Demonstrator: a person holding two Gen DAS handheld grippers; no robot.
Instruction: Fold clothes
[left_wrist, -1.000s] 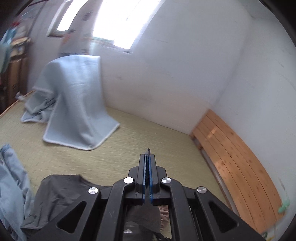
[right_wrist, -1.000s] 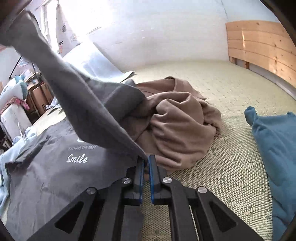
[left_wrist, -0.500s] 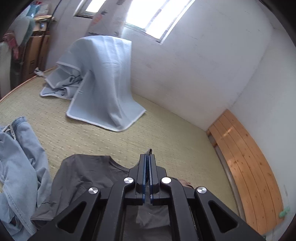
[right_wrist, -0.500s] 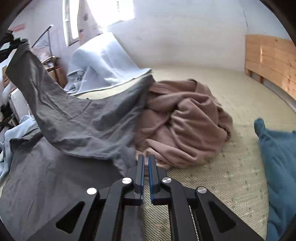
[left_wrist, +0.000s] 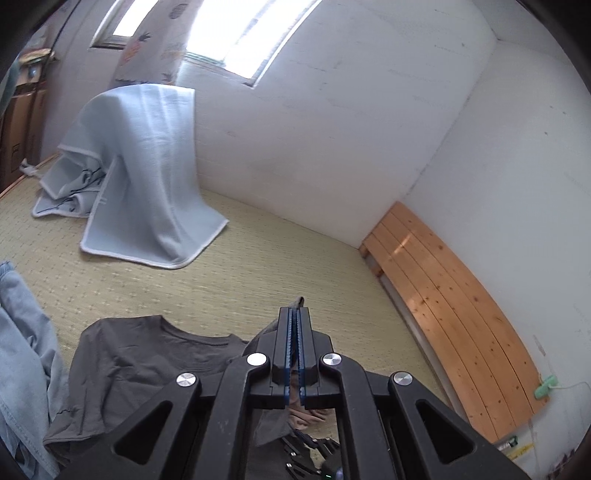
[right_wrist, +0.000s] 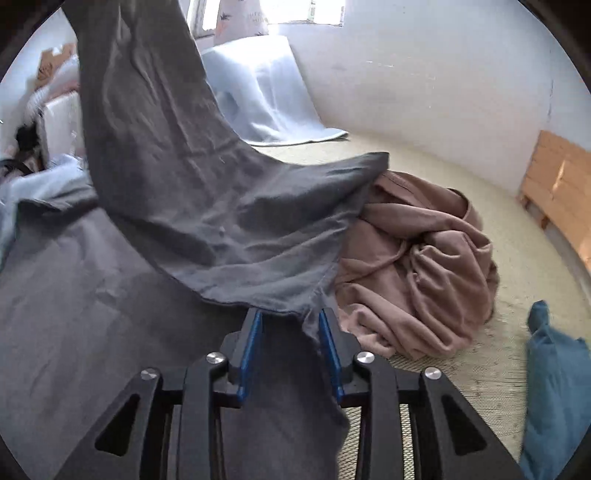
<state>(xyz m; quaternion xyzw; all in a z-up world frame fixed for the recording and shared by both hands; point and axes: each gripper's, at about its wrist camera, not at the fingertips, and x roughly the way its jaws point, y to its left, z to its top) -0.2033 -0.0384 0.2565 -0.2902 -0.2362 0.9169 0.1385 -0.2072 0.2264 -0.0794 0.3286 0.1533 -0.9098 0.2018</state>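
A dark grey T-shirt lies on the straw mat, its neckline facing away. My left gripper is shut on an edge of it, and a tip of grey cloth pokes out above the fingers. In the right wrist view the grey T-shirt hangs from the upper left and drapes down over its own lower layer. My right gripper stands open, and the shirt's hem corner rests loosely between its blue pads.
A crumpled brown garment lies just right of the shirt, a teal one farther right. Light blue jeans lie at the left. A pale blue blanket is draped by the wall. Wooden boards lean along the right wall.
My right gripper has opened and let go of the shirt's hem. The lifted grey fold has swung over towards the brown garment. The left gripper stays shut on the shirt.
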